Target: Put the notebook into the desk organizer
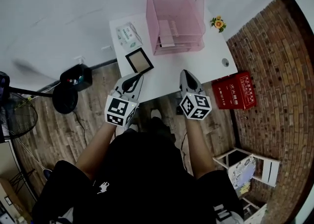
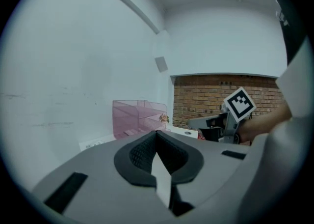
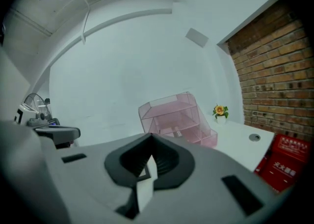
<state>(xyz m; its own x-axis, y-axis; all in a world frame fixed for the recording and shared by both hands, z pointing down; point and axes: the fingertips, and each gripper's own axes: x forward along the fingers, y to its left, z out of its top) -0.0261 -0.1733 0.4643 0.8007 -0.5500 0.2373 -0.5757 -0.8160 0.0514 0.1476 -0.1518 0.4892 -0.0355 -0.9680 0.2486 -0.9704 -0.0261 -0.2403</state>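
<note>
The notebook (image 1: 139,61), tan with a dark border, lies flat near the front left of the white desk (image 1: 167,73). Behind it stands the pink see-through desk organizer (image 1: 174,19), also seen in the left gripper view (image 2: 135,117) and the right gripper view (image 3: 176,117). My left gripper (image 1: 139,76) hovers at the desk's front edge just short of the notebook, its jaws shut and empty (image 2: 157,134). My right gripper (image 1: 185,72) hangs beside it over the front edge, also shut with nothing held (image 3: 149,137).
A white packet (image 1: 128,35) lies at the desk's back left and a small flower pot (image 1: 219,22) at its back right. A red box (image 1: 234,90) stands on the floor by the brick wall. A black stand base (image 1: 66,98) and a fan (image 1: 19,117) are on the left.
</note>
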